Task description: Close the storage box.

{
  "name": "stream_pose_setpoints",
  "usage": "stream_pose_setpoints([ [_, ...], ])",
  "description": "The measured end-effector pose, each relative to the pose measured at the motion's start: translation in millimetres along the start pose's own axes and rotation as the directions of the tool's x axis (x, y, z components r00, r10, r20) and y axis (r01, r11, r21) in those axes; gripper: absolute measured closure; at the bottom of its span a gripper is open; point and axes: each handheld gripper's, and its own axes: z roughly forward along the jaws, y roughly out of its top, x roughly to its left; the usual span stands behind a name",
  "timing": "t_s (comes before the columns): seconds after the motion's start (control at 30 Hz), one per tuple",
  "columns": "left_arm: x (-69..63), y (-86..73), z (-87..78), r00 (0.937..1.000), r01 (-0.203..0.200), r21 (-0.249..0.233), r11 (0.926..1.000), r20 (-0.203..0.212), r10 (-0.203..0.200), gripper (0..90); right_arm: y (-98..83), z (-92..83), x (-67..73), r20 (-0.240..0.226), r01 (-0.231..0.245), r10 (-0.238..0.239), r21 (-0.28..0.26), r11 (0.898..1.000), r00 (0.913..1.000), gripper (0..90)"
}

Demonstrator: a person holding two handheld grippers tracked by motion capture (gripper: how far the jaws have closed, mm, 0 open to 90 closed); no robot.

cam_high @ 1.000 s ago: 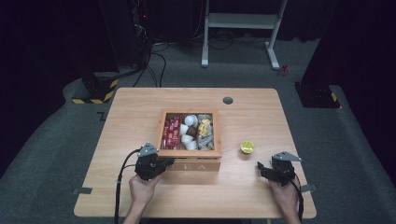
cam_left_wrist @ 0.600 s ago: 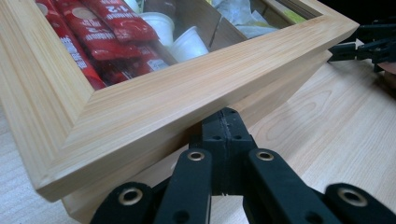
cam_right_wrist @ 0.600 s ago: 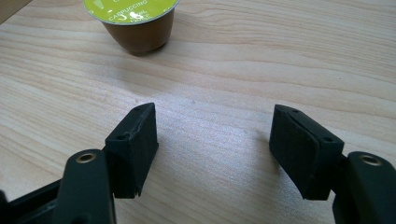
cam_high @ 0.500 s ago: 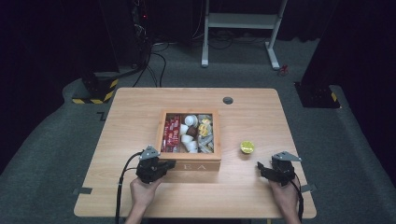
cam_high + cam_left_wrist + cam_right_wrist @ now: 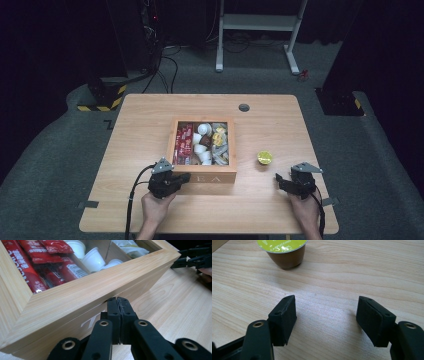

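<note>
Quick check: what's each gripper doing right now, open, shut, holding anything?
Left gripper: shut, empty, tips at the wooden box front wall.
Right gripper: open, empty, coffee capsule ahead of it.

box [image 5: 204, 176]: pale wood, white lettering | sachets [image 5: 30, 267]: red, white print | capsule [image 5: 283, 250]: brown, lime-green lid | cups [image 5: 93, 258]: white | counter [image 5: 140, 125]: light woodgrain

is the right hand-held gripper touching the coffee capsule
Apart. The right gripper view shows bare table between the open right hand-held gripper and the coffee capsule.
</note>
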Motion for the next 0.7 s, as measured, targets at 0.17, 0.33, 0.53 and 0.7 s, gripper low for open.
stream_pose_setpoints([
  [0.17,1.0,4.1,-10.2,0.9996,0.017,-0.030,0.9994,0.025,-0.016,82.7,0.0,0.0,0.0,0.000,0.000,0.000,0.000,1.000,1.0000,32.6],
  [0.33,2.3,8.5,-17.6,0.9992,0.028,-0.043,0.9987,0.028,-0.027,73.1,0.0,0.0,0.0,0.000,0.000,0.000,0.000,1.000,1.0000,32.6],
  [0.53,7.2,11.8,-26.6,0.9988,0.048,-0.068,0.9965,0.016,-0.047,62.1,0.0,0.0,0.0,0.000,0.000,0.000,0.000,1.000,1.0000,32.6],
  [0.7,15.4,12.6,-37.5,0.9977,0.067,-0.107,0.9919,0.007,-0.067,57.9,0.0,0.0,0.0,0.000,-0.001,0.001,0.000,1.000,1.0000,32.6],
])
